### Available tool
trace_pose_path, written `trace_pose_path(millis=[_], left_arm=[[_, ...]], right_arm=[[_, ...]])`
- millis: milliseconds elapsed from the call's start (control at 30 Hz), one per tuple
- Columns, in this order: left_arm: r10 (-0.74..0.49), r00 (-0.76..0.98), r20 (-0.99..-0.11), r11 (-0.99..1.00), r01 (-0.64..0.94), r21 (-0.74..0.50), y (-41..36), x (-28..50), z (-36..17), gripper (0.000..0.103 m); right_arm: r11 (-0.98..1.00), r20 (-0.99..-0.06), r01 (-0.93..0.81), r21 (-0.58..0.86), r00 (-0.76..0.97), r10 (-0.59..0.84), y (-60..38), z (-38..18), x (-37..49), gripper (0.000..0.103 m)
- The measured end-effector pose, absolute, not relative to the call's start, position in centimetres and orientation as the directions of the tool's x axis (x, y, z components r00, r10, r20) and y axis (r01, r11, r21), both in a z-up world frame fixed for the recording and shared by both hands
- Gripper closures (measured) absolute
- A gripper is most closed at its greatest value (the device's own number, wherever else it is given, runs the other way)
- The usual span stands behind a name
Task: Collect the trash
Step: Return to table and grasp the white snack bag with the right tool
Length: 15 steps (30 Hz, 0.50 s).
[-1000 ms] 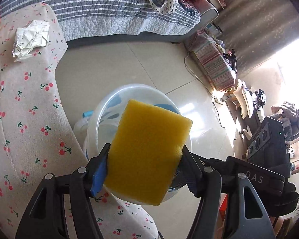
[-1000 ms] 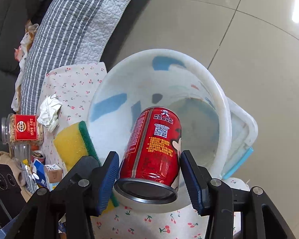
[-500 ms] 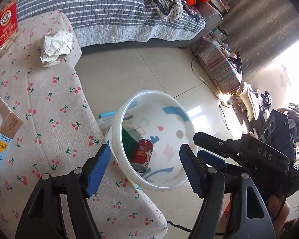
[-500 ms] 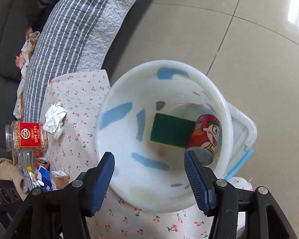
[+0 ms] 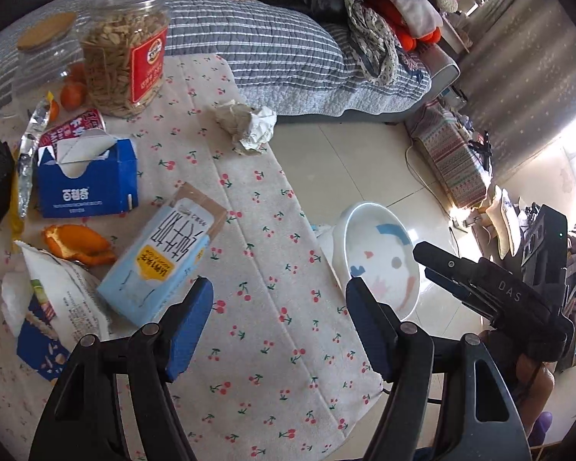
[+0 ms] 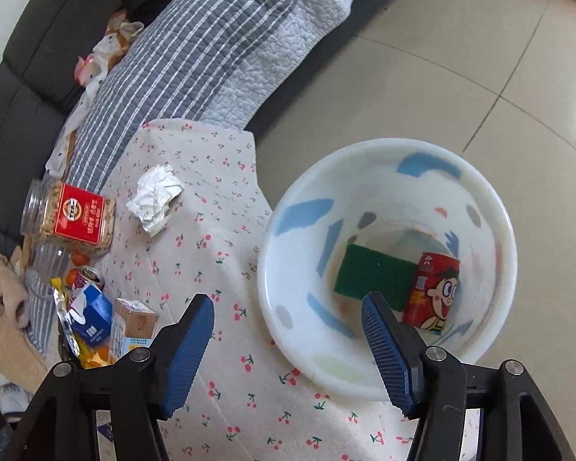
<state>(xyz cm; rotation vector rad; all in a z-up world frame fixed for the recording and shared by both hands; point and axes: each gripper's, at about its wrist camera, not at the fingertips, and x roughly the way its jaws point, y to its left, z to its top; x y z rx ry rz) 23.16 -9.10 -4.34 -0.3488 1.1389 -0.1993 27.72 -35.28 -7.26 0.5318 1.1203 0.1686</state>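
Observation:
A white bin (image 6: 491,207) with coloured patches stands on the floor beside the table; it also shows in the left wrist view (image 5: 368,215). Inside lie a sponge, green side up (image 6: 376,272), and a red can (image 6: 434,292). My left gripper (image 5: 278,299) is open and empty above the cherry-print tablecloth (image 5: 272,345). My right gripper (image 6: 288,319) is open and empty above the table edge and bin rim. On the table lie a crumpled paper ball (image 5: 249,123), a light blue carton (image 5: 165,257), a blue torn box (image 5: 88,176) and orange peel (image 5: 76,246).
A nut jar with a red label (image 5: 126,50) and a glass jar (image 5: 42,57) stand at the table's far side. A snack bag (image 5: 53,315) lies at the left. A sofa with a striped quilt (image 5: 288,50) lies behind. Tiled floor (image 6: 441,77) surrounds the bin.
Both grippers let go: the sponge and the can dropped into the bin. Both grippers then pulled back; the left one swung over the table.

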Motion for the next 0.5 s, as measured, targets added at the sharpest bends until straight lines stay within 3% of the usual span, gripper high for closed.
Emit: trace_pose_path(millis=[167,500], left_arm=[[-0.197,0.435,-0.879,0.959,-0.100,-0.264,-2.9,21.1,-3.4,0.029],[-0.124,0.418,-0.900,0.943,-0.233,-0.238,7.3,17.5,-4.4,0.029]], right_arm=[[0.878,-0.788,0.002,0.478,0.443,0.428,-31.1,-5.6,26.4,0.024],[0.859,-0.775,-0.139,0.493,0.377,0.507,-23.8,-5.1,24.4,0.022]])
